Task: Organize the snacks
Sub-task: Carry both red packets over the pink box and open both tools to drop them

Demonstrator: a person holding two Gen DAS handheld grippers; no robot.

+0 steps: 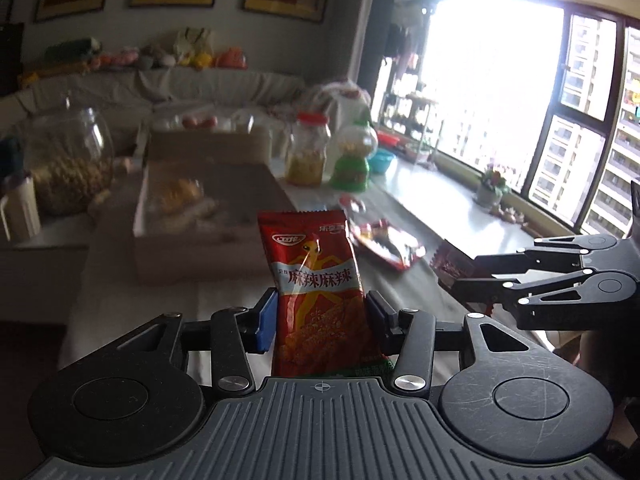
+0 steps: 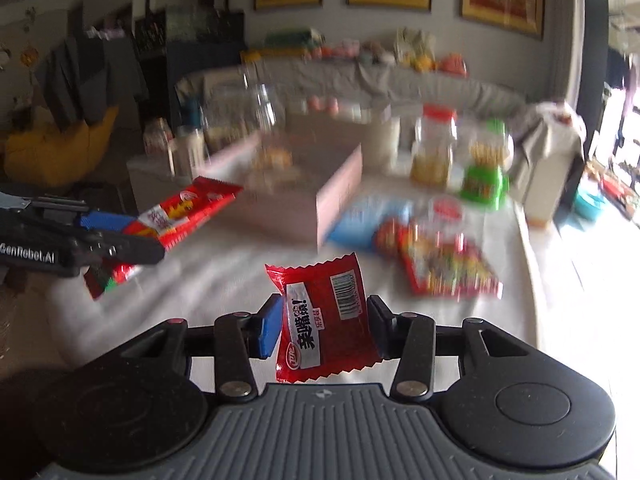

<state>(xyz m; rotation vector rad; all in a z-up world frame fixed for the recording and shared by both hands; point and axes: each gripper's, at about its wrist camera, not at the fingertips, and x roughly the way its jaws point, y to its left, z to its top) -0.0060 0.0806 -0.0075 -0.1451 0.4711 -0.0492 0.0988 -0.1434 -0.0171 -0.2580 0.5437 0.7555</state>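
Gripping a tall red packet (image 1: 316,292) upright between its pads at lower centre, the left gripper (image 1: 320,320) is closed on it. The right gripper (image 2: 322,328) clamps a smaller red sachet (image 2: 326,324), also lower centre. More snacks (image 2: 444,264), blurred, seemingly lie on the table (image 2: 224,280) at mid-right beside a box (image 2: 312,200).

On the tall red snack packet (image 1: 320,292), large white characters "麻辣麻辣" are printed across a pale band at its middle. A small red oval logo sits toward the packet's twelve o'clock edge; its lettering is too small to be read. Green print along the six o'clock edge is likewise illegible.

On the small red packet (image 2: 326,320), bold characters "亲嘴烧" are printed on a white strip, turned sideways so that they run up the packet. A barcode is printed toward two o'clock on it; its digits cannot be made out.

On the black gripper body (image 2: 36,256) at nine o'clock in the right wrist view, "GenRobot.AI" is lettered in white.
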